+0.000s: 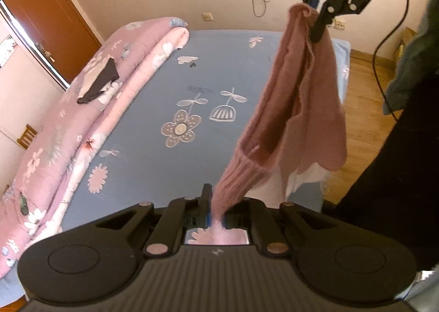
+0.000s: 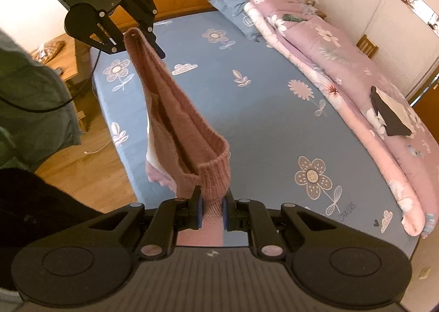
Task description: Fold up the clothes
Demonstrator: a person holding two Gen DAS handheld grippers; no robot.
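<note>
Garment [image 1: 301, 109], pink knit, hangs at frame centre above the bed [image 1: 170, 70], both jaws clamped on ribbed ends; slack middle may bunch when lowered.

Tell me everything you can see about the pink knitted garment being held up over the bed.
The pink knitted garment looks like soft, fuzzy wool with a ribbed band at one end and a white piece showing on its underside. It hangs slack in the air above the blue flowered bed sheet, strung between the left gripper and the right gripper, whose jaws are each closed on one end.
</note>
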